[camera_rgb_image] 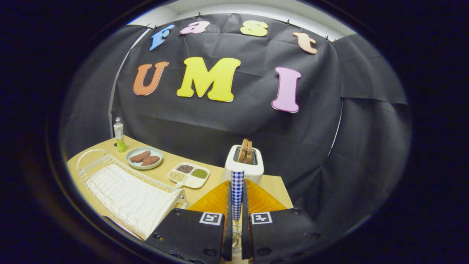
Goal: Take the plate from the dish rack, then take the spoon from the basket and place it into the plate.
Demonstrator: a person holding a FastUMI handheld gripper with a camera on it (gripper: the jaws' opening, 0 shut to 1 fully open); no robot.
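claw [237, 234]: clenched on the spoon [237, 194], both fingers pressed to its sides, handle standing upright between them
spoon: blue-and-white checked handle sticks up past the fingertips; bowl end low between the fingers, looks clear or shiny, hard to tell in the dark gap
plate [216, 201]: orange, ribbed, translucent; lies on the counter directly ahead of and under the fingers, partly hidden by them
toaster [243, 167]: white, just beyond the plate, two slices of toast standing in the slots
dish rack [128, 190]: white wire rack with white drain tray, left of the claw, near the counter's front-left edge; no dishes in it
divided dish [188, 175]: white, sectioned, between rack and toaster; dark, green and pale grains or beans in separate sections
round plate [144, 158]: pale green, behind the rack, two brown pieces on it
bottle [119, 135]: white with green base, upright at the far-left back corner
counter [157, 172]: light wood, matte; right corner ends just past the toaster
room: black cloth wall close behind the counter, creased; white wall strip above it
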